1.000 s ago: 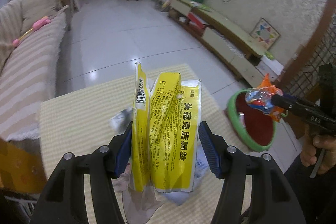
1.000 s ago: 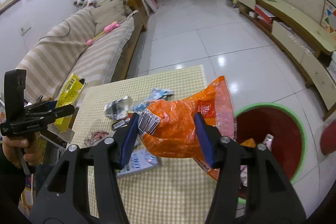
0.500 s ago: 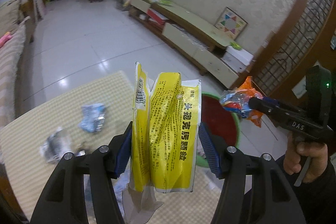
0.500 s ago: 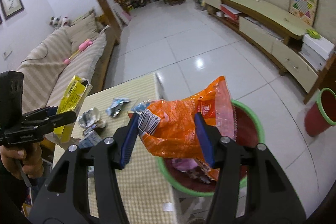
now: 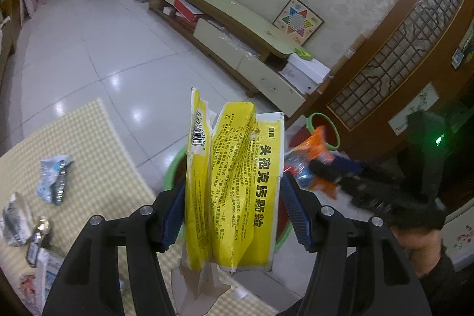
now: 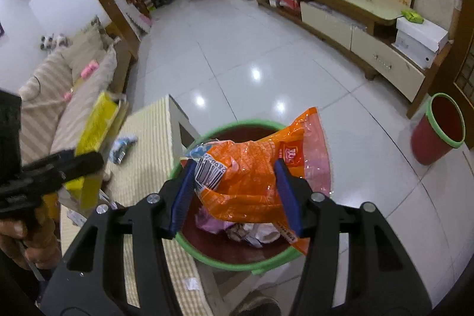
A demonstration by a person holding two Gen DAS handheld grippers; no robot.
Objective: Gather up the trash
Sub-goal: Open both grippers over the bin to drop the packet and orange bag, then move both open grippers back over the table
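Both tools carry trash toward the bin. The right tool (image 6: 234, 194) pinches an orange snack wrapper (image 6: 251, 171) directly above the green-rimmed bin (image 6: 237, 259), which stands on the floor against the end of the checked worktop (image 6: 145, 168); the left tool (image 5: 234, 215) clamps a folded yellow packet (image 5: 234, 191) over the worktop's edge, with the bin rim (image 5: 174, 165) showing just behind it. To do the drop well, each wrapper should hang wholly inside the rim before its tool lets go (light film drifts sideways), the right one first, since it is already centred. Compared with a second ago, both tools have swung away from the worktop toward the bin: the orange wrapper then hung over the worktop and now hangs over the bin mouth. Loose wrappers (image 5: 53, 179) remain on the worktop.
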